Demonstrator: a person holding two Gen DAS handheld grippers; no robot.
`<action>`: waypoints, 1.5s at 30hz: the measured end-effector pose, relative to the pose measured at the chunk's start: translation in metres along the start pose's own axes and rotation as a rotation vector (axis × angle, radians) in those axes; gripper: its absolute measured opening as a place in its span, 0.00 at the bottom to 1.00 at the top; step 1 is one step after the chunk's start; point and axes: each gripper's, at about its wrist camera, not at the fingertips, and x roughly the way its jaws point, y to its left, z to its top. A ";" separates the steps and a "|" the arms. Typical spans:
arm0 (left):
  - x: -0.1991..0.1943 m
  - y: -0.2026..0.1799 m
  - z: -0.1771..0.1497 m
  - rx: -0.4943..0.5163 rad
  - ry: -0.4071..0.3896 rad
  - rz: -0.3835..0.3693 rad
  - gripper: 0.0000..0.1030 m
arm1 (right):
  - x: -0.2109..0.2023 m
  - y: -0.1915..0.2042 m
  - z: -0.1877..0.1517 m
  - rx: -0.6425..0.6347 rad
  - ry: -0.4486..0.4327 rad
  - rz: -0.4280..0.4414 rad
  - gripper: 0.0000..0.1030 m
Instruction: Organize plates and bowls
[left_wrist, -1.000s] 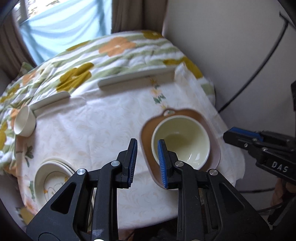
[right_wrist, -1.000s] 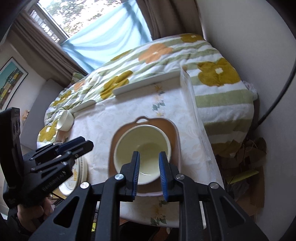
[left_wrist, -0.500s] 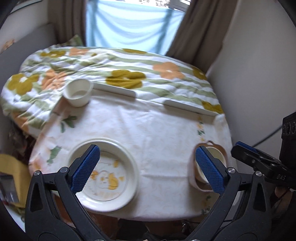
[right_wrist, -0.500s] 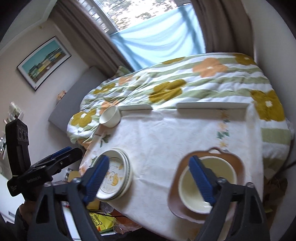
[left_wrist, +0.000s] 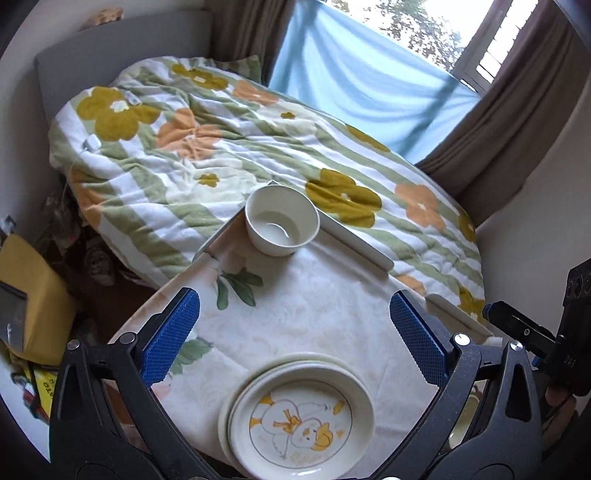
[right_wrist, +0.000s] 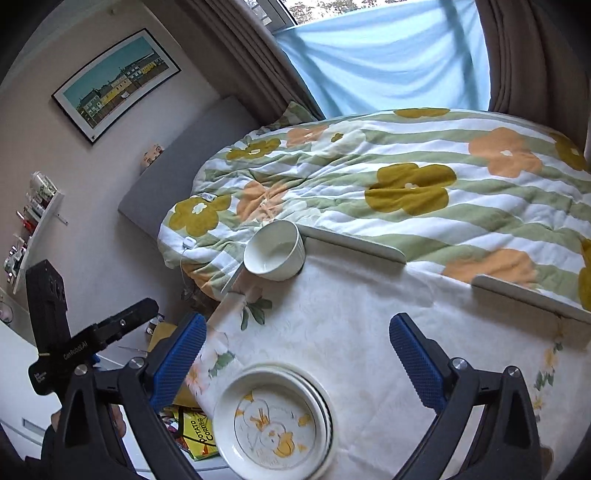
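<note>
A stack of cream plates with a yellow duck picture (left_wrist: 299, 417) sits at the near edge of the table; it also shows in the right wrist view (right_wrist: 271, 421). A small white bowl (left_wrist: 282, 219) stands at the table's far left corner, against the quilt, also in the right wrist view (right_wrist: 273, 249). My left gripper (left_wrist: 293, 343) is open and empty, above the table just behind the plates. My right gripper (right_wrist: 299, 360) is open and empty, above the plates too. The brown tray with the pale bowl is out of both views.
The table has a white floral cloth (left_wrist: 314, 310) and white raised edge rails (left_wrist: 354, 243). A flowered quilt on a bed (right_wrist: 406, 184) lies right behind it. Yellow bags and clutter (left_wrist: 29, 295) sit on the floor at the left.
Both grippers opened wide and swung left, away from the brown tray with the pale bowl, toward the duck plates and the small white bowl.
</note>
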 end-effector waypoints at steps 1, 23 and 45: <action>0.010 0.008 0.008 -0.022 0.007 -0.006 0.99 | 0.012 0.001 0.009 0.001 0.015 0.003 0.96; 0.238 0.066 0.059 -0.121 0.273 -0.040 0.27 | 0.270 -0.022 0.065 0.143 0.356 0.060 0.33; 0.171 0.008 0.062 0.037 0.153 -0.031 0.24 | 0.204 -0.019 0.062 0.140 0.237 0.060 0.20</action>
